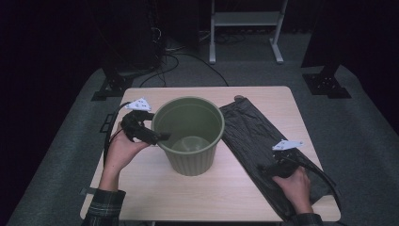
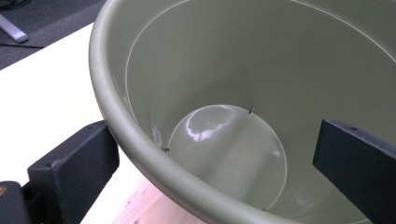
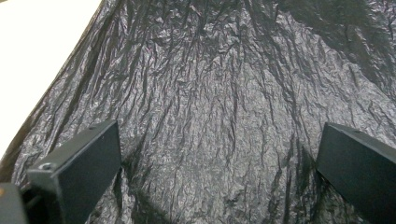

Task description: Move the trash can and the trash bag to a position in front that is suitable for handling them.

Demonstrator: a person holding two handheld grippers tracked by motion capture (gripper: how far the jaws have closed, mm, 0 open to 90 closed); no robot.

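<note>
Olive-green round plastic bin (image 1: 190,134) stands upright at the middle of the pale wooden table (image 1: 155,188), open top up, inside bare with a shiny round floor. Crinkled black plastic bag (image 1: 254,141) lies flat on the table's right half, running from the far edge to the near right corner, its left edge just beside the bin's base. Left gripper (image 1: 157,137) sits at the bin's left rim, held in the person's left hand (image 1: 121,149); in the left gripper view its 2 jaws are spread wide and straddle the bin's rim (image 2: 140,149), 1 jaw outside the wall, the other over the inside, not clamped. Right gripper (image 1: 264,170) rests low over the near part of the bag, in the right hand (image 1: 295,186); in the right gripper view its 2 jaws are spread wide over the bag (image 3: 215,116), whether the tips touch it I cannot tell.
</note>
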